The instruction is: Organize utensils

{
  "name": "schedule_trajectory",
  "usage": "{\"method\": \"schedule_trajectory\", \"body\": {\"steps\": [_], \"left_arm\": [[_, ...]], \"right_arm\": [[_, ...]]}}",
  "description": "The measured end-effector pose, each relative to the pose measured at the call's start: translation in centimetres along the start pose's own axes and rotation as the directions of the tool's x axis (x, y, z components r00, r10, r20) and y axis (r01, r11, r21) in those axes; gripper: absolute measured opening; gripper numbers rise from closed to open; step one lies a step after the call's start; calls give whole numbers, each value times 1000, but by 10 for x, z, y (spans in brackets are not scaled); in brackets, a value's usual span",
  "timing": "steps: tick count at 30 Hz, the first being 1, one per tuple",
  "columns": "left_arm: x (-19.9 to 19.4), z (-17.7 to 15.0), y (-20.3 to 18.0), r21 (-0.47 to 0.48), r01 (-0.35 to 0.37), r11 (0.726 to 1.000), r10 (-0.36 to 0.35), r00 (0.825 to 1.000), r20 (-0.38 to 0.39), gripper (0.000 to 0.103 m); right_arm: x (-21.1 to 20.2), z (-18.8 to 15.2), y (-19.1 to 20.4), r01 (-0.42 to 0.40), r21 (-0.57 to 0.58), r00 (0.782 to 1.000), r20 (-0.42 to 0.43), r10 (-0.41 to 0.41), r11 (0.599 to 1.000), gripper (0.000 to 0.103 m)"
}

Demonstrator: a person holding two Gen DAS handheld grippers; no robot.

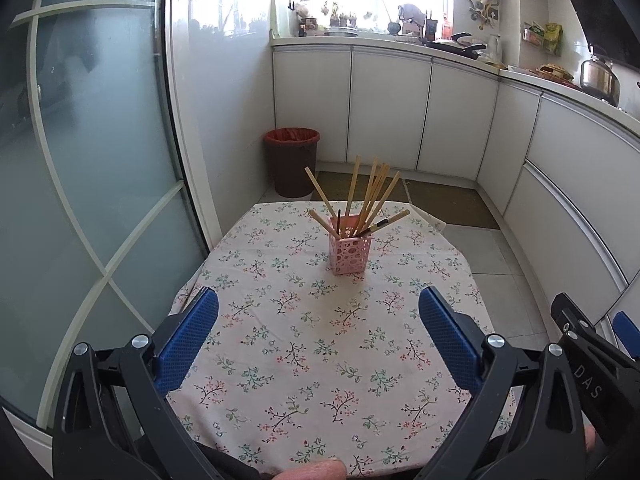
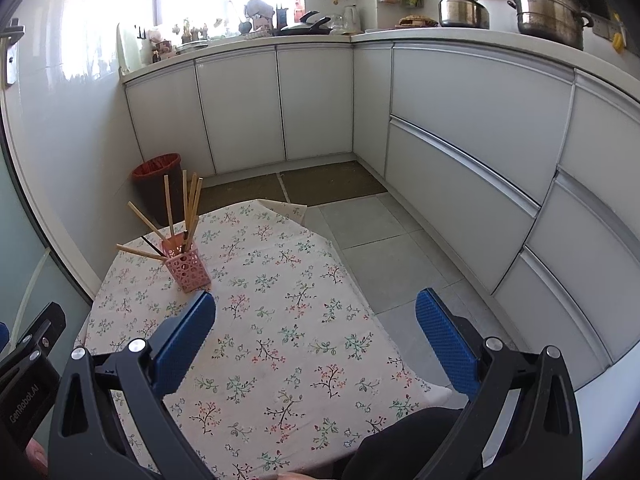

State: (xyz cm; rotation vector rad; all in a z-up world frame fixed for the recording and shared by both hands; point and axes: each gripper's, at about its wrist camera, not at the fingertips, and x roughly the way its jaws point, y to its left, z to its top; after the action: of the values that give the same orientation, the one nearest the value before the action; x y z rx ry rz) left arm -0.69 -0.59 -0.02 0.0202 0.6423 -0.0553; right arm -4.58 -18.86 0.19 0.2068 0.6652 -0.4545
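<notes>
A pink perforated holder (image 1: 351, 251) stands near the far end of a small table with a floral cloth (image 1: 304, 340). Several wooden chopsticks (image 1: 372, 192) and a dark-tipped one stand in it, fanned out. In the right wrist view the holder (image 2: 189, 270) is at the far left with the chopsticks (image 2: 188, 208) in it. My left gripper (image 1: 318, 304) is open and empty, held over the near half of the table, well short of the holder. My right gripper (image 2: 315, 304) is open and empty over the table's right edge (image 2: 360, 280).
A dark bin with a red liner (image 1: 292, 160) stands on the floor behind the table. White cabinets (image 1: 400, 112) run along the back and right, with pots (image 2: 548, 8) on the counter. A frosted glass door (image 1: 80, 160) is at the left. Grey tiled floor (image 2: 380, 248) lies to the right.
</notes>
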Motion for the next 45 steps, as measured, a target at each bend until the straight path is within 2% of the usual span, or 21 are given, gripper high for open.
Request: {"method": "schedule_trajectory", "body": {"steps": [9, 14, 27, 30, 33, 37, 39, 42, 45], "left_arm": [[2, -4, -5, 20, -10, 1000, 10, 1000, 14, 96], [10, -4, -6, 19, 41, 999, -41, 999, -13, 96], [50, -12, -10, 66, -23, 998, 30, 994, -106, 96], [74, -18, -9, 72, -34, 997, 44, 989, -141, 96], [109, -25, 1, 55, -18, 998, 28, 982, -186, 96], [170, -36, 12, 43, 62, 997, -47, 956, -291, 96], [199, -44, 15, 56, 44, 997, -23, 946, -322, 96], [238, -51, 22, 82, -15, 997, 40, 947, -319, 96], [266, -57, 36, 39, -33, 999, 43, 950, -309, 96]], "right_arm": [[2, 0, 1, 15, -4, 1000, 11, -15, 1000, 98], [7, -1, -1, 28, -4, 1000, 13, -28, 1000, 98], [41, -8, -2, 14, 6, 997, -78, -13, 1000, 98], [63, -13, 1, 26, -20, 994, -102, -28, 999, 98], [95, -23, 9, 23, -72, 992, -121, -31, 997, 98], [151, -42, 28, 16, -198, 990, -137, -44, 980, 98], [183, -52, 37, 4, -225, 984, -173, -44, 974, 98], [225, -64, 51, -4, -251, 974, -222, -53, 968, 98], [253, -68, 60, -12, -254, 969, -241, -51, 967, 98]]}}
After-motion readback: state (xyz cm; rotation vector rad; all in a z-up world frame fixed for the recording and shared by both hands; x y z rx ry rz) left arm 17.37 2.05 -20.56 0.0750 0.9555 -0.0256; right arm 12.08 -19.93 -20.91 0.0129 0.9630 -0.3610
